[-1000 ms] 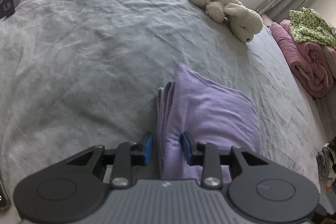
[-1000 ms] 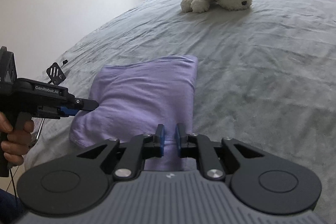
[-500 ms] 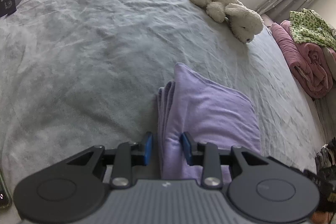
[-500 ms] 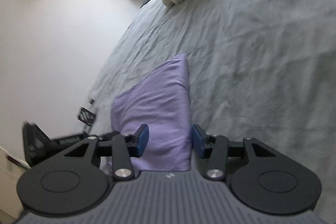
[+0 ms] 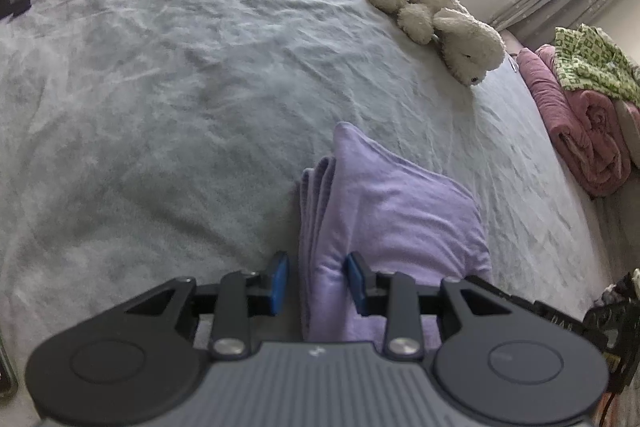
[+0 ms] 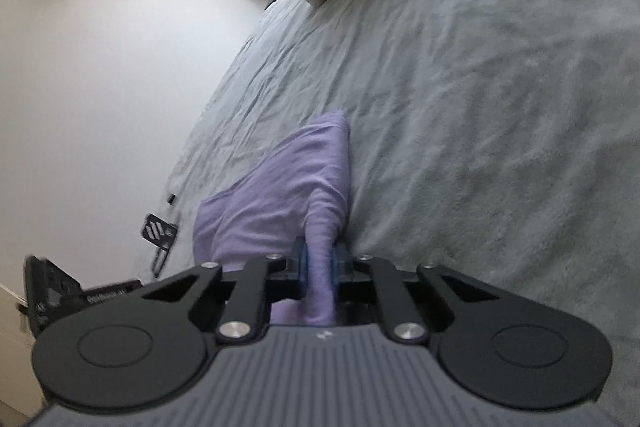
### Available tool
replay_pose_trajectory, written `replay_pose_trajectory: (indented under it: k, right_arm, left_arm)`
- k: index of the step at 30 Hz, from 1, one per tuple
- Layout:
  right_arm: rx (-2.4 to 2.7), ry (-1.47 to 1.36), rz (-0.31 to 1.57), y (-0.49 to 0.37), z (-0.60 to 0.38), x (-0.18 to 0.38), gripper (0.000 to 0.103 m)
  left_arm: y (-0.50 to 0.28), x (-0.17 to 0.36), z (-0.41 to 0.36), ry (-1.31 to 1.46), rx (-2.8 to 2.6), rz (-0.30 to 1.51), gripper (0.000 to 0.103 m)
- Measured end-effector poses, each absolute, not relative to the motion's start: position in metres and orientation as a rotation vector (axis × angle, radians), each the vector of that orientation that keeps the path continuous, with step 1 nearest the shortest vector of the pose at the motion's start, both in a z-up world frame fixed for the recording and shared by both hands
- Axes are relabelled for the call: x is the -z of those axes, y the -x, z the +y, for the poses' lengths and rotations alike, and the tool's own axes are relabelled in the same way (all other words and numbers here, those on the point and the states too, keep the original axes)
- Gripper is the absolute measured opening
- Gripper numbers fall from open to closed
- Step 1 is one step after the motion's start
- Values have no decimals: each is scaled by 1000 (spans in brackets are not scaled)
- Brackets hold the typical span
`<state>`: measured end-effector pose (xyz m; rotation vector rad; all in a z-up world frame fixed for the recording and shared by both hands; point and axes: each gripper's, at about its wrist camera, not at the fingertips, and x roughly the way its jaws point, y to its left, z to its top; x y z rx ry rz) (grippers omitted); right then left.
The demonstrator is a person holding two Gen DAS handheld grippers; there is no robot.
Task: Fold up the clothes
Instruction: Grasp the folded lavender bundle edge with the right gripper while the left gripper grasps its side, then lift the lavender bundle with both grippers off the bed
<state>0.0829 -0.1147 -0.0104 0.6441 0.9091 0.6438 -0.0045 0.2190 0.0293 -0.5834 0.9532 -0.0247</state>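
Lilac folded garment point(image 6: 288, 195) on the bed point(image 6: 500, 99) is pinched by the right gripper point(image 6: 320, 267), jaws just closed; the left gripper point(image 5: 318, 281) is spread around its stacked edge, jaws having opened slightly.

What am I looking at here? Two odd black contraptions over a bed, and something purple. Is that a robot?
No robot: a person holds a pair of tongs in each hand, each with a camera looking along its two fingers. One picture comes from the left tongs, the other from the right tongs. On the grey bed lies a folded purple cloth, with a white plush toy farther off. The right tongs have just closed and pinch an edge of the cloth. The left tongs have just opened a little; the cloth's edge sits between them, unpinched.
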Motion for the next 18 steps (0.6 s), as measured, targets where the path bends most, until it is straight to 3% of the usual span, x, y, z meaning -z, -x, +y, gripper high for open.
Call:
replay_pose_trajectory:
  k: [6,18]
  right_arm:
    - [-609,-554,855,-74,-113,-24,10]
    - [-458,-407,863,-58,-192,-40,10]
  left_arm:
    - [6,-29,227,704,62,958,55]
    - [-5,-33,169,697,228,999,58]
